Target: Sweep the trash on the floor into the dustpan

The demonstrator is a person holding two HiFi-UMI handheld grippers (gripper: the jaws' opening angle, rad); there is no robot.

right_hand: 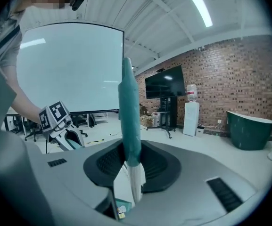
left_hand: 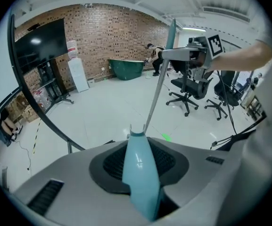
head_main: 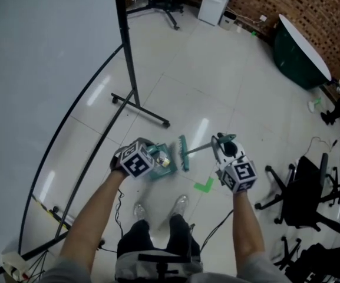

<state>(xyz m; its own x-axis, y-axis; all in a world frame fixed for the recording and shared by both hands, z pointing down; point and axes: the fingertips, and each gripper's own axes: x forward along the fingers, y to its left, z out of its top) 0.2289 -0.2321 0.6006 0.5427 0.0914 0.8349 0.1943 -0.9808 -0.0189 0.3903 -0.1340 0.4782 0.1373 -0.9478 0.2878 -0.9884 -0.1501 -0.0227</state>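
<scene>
Teal broom handle (right_hand: 128,107) sits clamped in right tool (right_hand: 130,166); left tool (left_hand: 138,159) clamps dustpan handle (left_hand: 140,182).

My right gripper (right_hand: 128,164) is clamped on the teal broom handle (right_hand: 128,112), which runs upright from six towards twelve o'clock, with its pale grey shaft (right_hand: 135,182) dropping away below. At nine o'clock the left gripper (right_hand: 69,136) grips a teal dustpan handle (right_hand: 74,142) in front of a big white screen (right_hand: 70,69). At three o'clock a dark green tub (right_hand: 249,133) sits against the brick wall (right_hand: 230,74).
</scene>
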